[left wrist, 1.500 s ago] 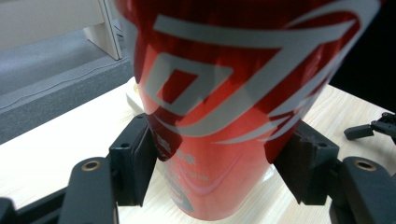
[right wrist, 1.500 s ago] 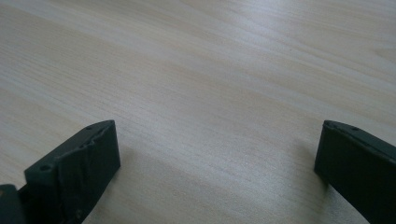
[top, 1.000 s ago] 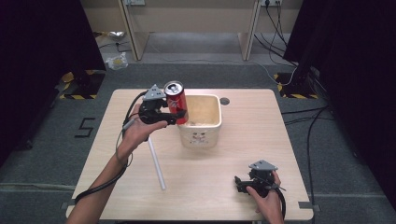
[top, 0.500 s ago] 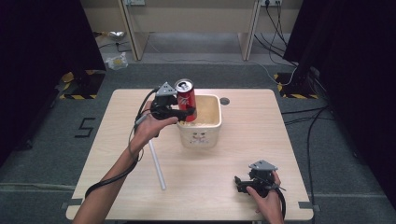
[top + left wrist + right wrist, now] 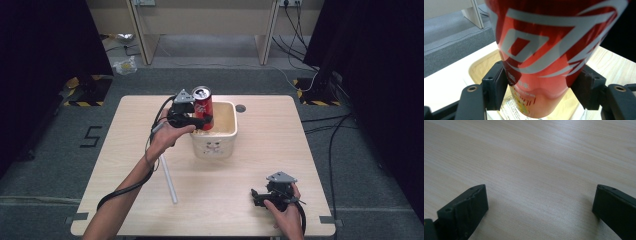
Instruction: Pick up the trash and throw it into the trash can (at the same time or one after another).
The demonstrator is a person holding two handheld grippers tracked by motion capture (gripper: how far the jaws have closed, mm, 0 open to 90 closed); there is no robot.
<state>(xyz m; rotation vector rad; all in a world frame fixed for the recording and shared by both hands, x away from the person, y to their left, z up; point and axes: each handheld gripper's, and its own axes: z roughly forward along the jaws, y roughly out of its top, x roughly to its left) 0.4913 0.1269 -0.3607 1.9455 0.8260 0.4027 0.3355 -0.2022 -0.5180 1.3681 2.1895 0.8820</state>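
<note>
A red drink can [image 5: 203, 107] with white lettering hangs upright over the left rim of a cream square tub [image 5: 221, 146] at the table's middle. My left gripper [image 5: 196, 120] is shut on the can, its jaws pressing both sides of the can [image 5: 544, 57] in the left gripper view, with the tub's inside [image 5: 480, 72] below. Near the front right edge my right gripper [image 5: 255, 197] rests low on the table with its jaws wide apart and nothing between them; its fingers [image 5: 464, 212] frame bare wood.
A white tube [image 5: 167, 177] lies on the wooden table [image 5: 280, 140] left of the tub, by the left forearm. A dark round hole [image 5: 240, 108] sits in the tabletop behind the tub. Cables trail on the floor at the right.
My left gripper has carried the can rightward, from beside the tub to above its left rim. The right gripper has stayed still.
</note>
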